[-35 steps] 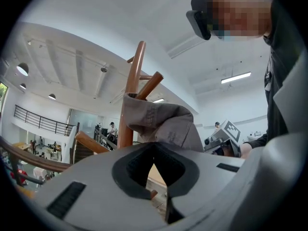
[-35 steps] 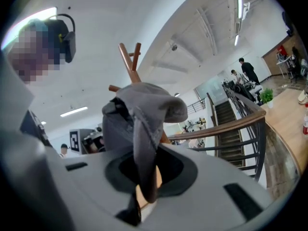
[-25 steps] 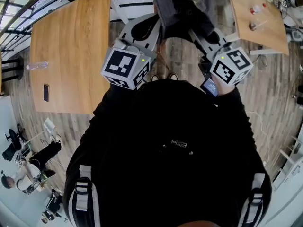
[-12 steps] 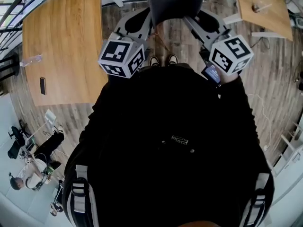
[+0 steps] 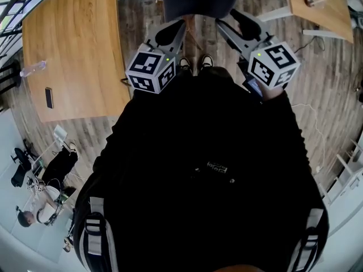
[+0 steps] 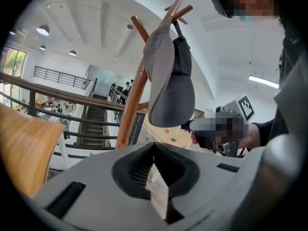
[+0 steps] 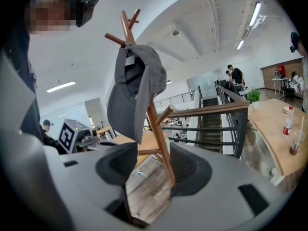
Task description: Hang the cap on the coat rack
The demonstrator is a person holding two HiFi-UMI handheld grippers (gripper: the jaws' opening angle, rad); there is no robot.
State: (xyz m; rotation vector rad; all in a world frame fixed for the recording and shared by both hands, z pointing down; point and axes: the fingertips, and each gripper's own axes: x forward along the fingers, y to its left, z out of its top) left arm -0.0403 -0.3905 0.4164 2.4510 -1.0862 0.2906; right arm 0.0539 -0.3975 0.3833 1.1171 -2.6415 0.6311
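Lowered: right gripper's [image 7: 151, 171] jaws just opened, empty; left gripper's [image 6: 154, 150] closed; cap [image 7: 132, 93] on rack [image 7: 160, 139].

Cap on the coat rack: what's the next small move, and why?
Probably just lower both grippers clear of the coat rack. The cap hangs from one of its upper pegs, touching neither gripper. The right gripper has just been opening its jaws, with nothing between them; the left gripper has its jaws together, empty. Nothing looks left to adjust.
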